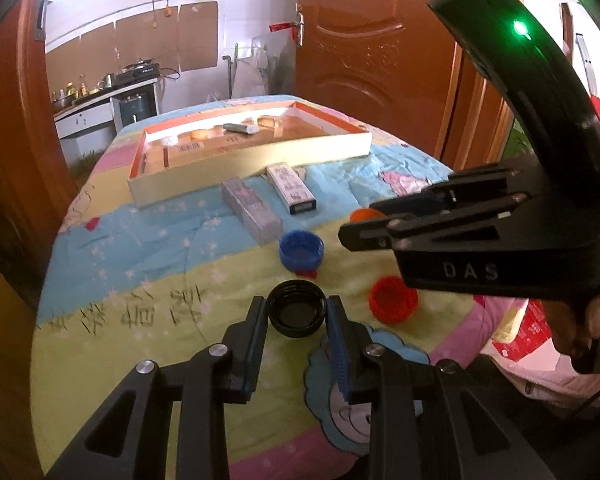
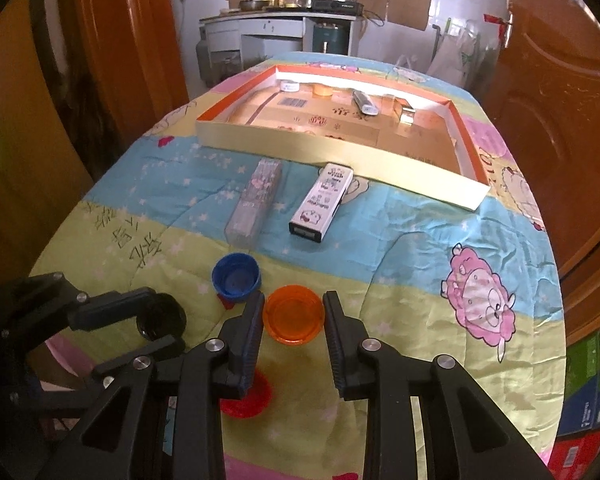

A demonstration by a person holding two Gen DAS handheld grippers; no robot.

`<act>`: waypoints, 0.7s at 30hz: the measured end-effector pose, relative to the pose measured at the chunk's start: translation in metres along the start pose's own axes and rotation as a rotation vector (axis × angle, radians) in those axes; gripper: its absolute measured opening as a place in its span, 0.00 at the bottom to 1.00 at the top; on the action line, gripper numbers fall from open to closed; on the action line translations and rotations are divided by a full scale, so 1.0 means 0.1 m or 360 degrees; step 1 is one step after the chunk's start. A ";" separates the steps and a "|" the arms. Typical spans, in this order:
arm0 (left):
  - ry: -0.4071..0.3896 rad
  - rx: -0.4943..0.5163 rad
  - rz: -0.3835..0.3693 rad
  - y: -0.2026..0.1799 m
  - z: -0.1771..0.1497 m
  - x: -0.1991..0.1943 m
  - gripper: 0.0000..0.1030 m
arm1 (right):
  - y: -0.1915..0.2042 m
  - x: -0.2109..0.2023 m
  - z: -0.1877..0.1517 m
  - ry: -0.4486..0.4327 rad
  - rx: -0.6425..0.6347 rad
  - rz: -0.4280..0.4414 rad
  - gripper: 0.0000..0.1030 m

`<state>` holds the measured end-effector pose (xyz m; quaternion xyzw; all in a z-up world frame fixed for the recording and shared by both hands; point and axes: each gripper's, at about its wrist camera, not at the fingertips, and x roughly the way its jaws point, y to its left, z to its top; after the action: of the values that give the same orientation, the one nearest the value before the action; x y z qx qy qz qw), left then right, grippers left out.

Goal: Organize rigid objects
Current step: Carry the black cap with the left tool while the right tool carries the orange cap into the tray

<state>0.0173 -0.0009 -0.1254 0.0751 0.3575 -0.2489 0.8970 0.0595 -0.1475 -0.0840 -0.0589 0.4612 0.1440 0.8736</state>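
My left gripper is shut on a black cap, its pads touching both sides; the cap also shows in the right wrist view. My right gripper is shut on an orange cap, which peeks out behind it in the left wrist view. A blue cap and a red cap lie on the quilt. A clear box and a white box lie before the shallow tray.
The tray holds a few small items, among them a tube and tape rolls. The quilt-covered table drops off at its edges. Wooden doors flank it; a kitchen counter stands behind.
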 end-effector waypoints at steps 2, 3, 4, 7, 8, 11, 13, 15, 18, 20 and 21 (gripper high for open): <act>-0.0015 -0.0015 0.0004 0.03 0.07 0.00 0.29 | -0.01 -0.02 0.04 -0.0013 0.0005 0.0016 0.29; -0.0024 -0.0025 0.0003 0.04 0.12 0.00 0.29 | -0.01 -0.03 0.06 -0.0021 0.0001 0.0015 0.29; -0.0035 -0.0032 0.0003 0.06 0.17 0.00 0.29 | -0.01 -0.04 0.07 -0.0028 -0.0002 0.0014 0.29; -0.0052 -0.0033 0.0010 0.07 0.27 0.01 0.29 | -0.05 -0.05 0.14 -0.0041 0.0004 0.0018 0.29; -0.0058 -0.0033 0.0012 0.08 0.32 0.01 0.29 | -0.07 -0.04 0.16 -0.0041 0.0009 0.0019 0.29; -0.0071 -0.0028 0.0020 0.09 0.43 0.04 0.29 | -0.13 -0.03 0.20 -0.0045 0.0025 0.0020 0.29; -0.0074 -0.0028 0.0026 0.10 0.51 0.06 0.29 | -0.17 -0.03 0.24 -0.0050 0.0035 0.0020 0.29; -0.0076 -0.0032 0.0035 0.11 0.58 0.08 0.29 | -0.22 -0.03 0.28 -0.0058 0.0043 0.0021 0.29; -0.0081 -0.0044 0.0047 0.14 0.70 0.13 0.29 | -0.28 -0.03 0.33 -0.0070 0.0058 0.0022 0.29; -0.0087 -0.0050 0.0057 0.16 0.77 0.15 0.29 | -0.32 -0.03 0.37 -0.0076 0.0069 0.0021 0.29; -0.0090 -0.0057 0.0066 0.18 0.82 0.17 0.29 | -0.35 -0.02 0.39 -0.0081 0.0076 0.0021 0.29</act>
<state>0.0858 -0.0179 -0.0778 0.0594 0.3347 -0.2259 0.9129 0.0993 -0.1721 -0.0611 -0.0314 0.4426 0.1401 0.8851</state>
